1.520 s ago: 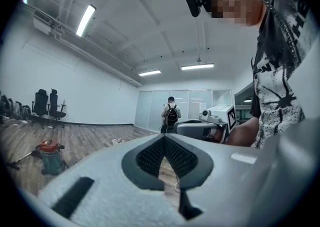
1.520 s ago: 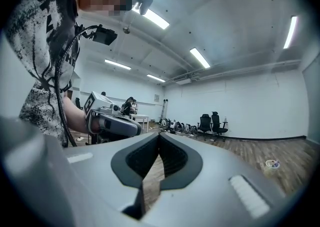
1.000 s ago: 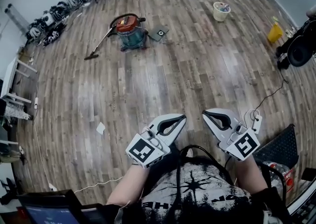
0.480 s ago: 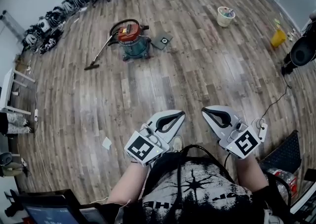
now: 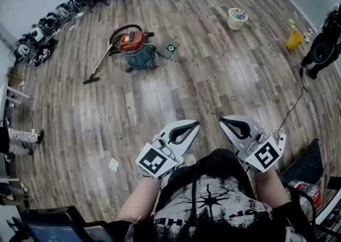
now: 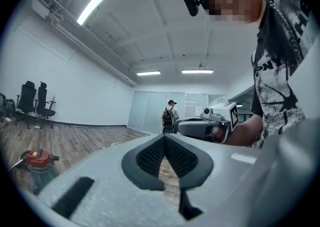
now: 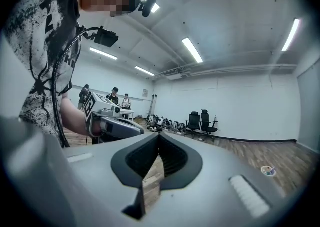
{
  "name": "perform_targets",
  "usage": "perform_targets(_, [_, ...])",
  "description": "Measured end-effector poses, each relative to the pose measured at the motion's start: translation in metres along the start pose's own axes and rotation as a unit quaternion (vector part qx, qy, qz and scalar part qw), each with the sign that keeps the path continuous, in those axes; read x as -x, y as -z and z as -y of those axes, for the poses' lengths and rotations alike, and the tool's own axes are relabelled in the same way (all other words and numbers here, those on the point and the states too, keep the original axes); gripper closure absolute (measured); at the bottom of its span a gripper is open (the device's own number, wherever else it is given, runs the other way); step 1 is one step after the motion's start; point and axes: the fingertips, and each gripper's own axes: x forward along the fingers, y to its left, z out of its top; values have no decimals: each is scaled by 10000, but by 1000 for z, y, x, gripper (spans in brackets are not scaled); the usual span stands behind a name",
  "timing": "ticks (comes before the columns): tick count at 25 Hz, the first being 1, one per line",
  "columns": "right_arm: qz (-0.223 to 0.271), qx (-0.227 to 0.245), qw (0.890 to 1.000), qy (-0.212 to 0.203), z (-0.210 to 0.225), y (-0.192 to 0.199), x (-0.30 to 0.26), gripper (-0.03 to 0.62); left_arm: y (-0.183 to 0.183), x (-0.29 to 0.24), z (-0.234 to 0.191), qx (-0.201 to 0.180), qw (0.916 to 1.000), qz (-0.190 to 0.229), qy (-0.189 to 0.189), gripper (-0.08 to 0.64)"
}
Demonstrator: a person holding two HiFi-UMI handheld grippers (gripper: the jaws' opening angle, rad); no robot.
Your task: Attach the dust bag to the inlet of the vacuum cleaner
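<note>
The step in hand, as I judge it, is the approach. Both grippers are held level before the body, well apart from the work. The left gripper [image 5: 195,124] has its fingers pressed together with nothing between them, and the right gripper [image 5: 224,122] is the same.

The vacuum cleaner [image 5: 136,49] stands toward the far edge of the floor [image 5: 224,75], with its hose and wand lying to the left of it. Just beside it on the right lies a flat grey square with a round hole [image 5: 170,48] — probably the dust bag.

To do this well, come near enough that both things are in reach. Open the fingers only close to the bag, take it by an edge, and keep the hole turned to the inlet.

The inlet itself cannot be made out at this range, and the bag is too small to be sure of. The left gripper view shows the vacuum cleaner only low at its left edge.
</note>
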Motion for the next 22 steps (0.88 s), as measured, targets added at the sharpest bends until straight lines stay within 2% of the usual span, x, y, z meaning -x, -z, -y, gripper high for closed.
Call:
perform_targets(2, [-28,-37,10000,29,9,3,-4,588,-2,-9,-6,10,9999,81,72,560])
perform_targets(6, [49,-121,9999,73,40,6,-13,588,2,-32,-23,83,9997,-148,154,560])
perform_targets(10, [198,-167,9997,55,85,15,-27,588,8,-64,-56,97,9996,-267,59,560])
perform_targets(18, [255,-102,9993,-259,216,24,-56,588,-16,-172,-132,98,9994,-301,-116,560])
perform_targets(22, [353,-163,9986,-345,282,23,-62,588,-33,-232,-164,-19,9991,-406,-147,560])
